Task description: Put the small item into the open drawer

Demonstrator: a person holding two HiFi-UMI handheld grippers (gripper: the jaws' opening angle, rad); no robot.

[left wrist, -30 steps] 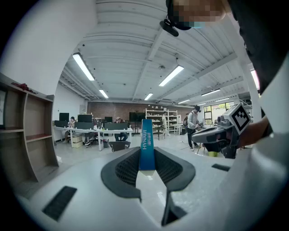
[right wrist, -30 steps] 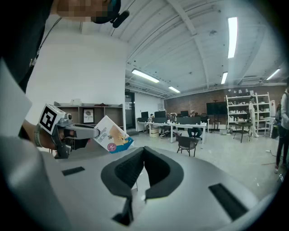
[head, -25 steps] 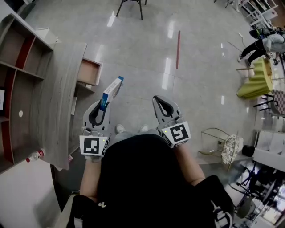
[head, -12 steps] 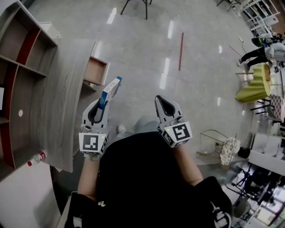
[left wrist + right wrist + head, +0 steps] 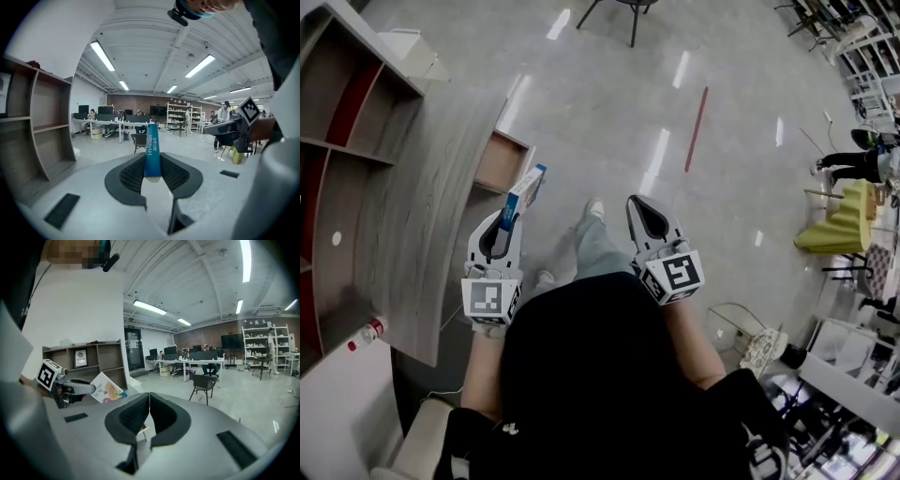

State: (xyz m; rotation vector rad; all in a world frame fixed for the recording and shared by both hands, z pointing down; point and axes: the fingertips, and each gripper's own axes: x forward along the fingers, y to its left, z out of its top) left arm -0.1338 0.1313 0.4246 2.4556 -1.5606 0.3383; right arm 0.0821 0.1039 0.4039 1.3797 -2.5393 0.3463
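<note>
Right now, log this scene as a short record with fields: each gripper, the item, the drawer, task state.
left gripper: shut on the blue box, which stands up out of its jaws
right gripper: shut, nothing between its jaws
blue box: thin, blue and white, held in the air beside the drawer, not in it
drawer: open, sticking out of the wooden desk
task state: item grasped, not yet placed
</note>
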